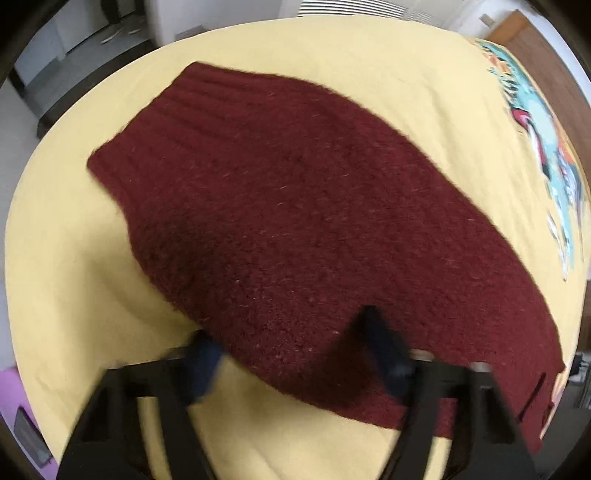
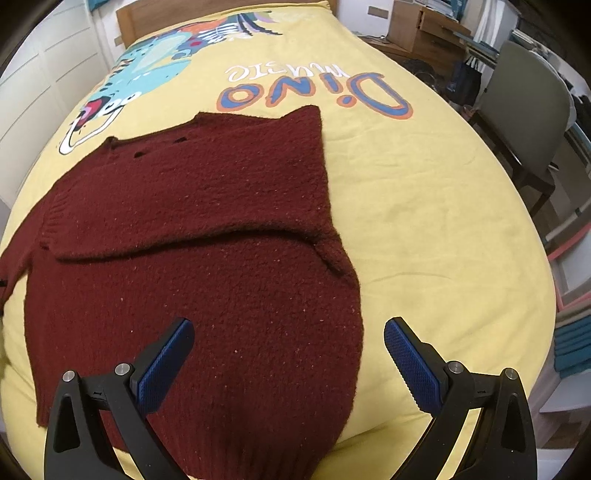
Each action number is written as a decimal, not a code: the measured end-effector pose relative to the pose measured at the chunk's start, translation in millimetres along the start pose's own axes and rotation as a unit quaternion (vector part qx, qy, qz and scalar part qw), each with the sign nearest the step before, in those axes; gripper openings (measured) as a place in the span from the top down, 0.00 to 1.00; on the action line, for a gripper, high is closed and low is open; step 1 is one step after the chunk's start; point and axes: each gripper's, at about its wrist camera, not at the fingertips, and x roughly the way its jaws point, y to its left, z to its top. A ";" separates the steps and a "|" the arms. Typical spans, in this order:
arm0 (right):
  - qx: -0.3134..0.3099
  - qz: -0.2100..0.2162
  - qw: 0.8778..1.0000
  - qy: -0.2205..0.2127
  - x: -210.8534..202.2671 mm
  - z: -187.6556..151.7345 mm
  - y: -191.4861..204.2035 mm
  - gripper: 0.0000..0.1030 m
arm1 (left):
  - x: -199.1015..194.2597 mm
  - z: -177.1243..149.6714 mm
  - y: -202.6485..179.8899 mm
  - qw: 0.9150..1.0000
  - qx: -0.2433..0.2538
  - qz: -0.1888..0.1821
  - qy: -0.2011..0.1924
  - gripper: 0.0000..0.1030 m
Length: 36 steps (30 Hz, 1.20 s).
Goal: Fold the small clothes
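Note:
A dark red knit sweater point(image 1: 295, 214) lies flat on a yellow bed cover point(image 1: 74, 280). In the right wrist view the sweater point(image 2: 207, 266) has one sleeve folded across its body. My left gripper point(image 1: 291, 339) is open and blurred, low over the sweater's near edge, with one finger over the knit and one over the cover. My right gripper point(image 2: 288, 343) is open and empty above the sweater's ribbed hem, its blue pads point(image 2: 410, 365) clear of the cloth.
The bed cover point(image 2: 424, 206) carries a dinosaur print point(image 2: 155, 62) and the word "Dino" point(image 2: 325, 92). A grey chair point(image 2: 528, 122) and a cluttered desk point(image 2: 424, 33) stand to the right of the bed. White cupboards point(image 2: 48, 85) stand to the left.

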 end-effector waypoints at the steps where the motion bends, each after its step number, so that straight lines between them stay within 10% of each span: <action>1: -0.002 0.000 1.000 0.000 0.1 0.2 0.9 0.00 | -2.5 0.8 -1.7 1.000 0.001 -0.009 0.004 0.74; 2: -0.003 0.001 1.000 0.000 0.3 0.6 2.0 0.00 | -2.8 4.8 -4.2 1.000 -0.001 -0.029 0.012 0.88; 14: -0.009 0.010 1.000 -0.010 -0.7 9.8 10.2 0.00 | -68.9 -10.7 -88.2 0.989 0.101 -0.108 -0.017 0.89; 25: -0.022 0.015 0.999 -0.047 -22.2 42.0 10.4 0.00 | -139.9 -99.3 -242.0 0.939 0.258 -0.227 -0.004 0.90; 36: -0.018 0.005 0.998 -0.058 -35.8 67.1 -1.8 0.00 | -98.0 -231.7 -384.6 0.894 0.379 -0.233 0.049 0.90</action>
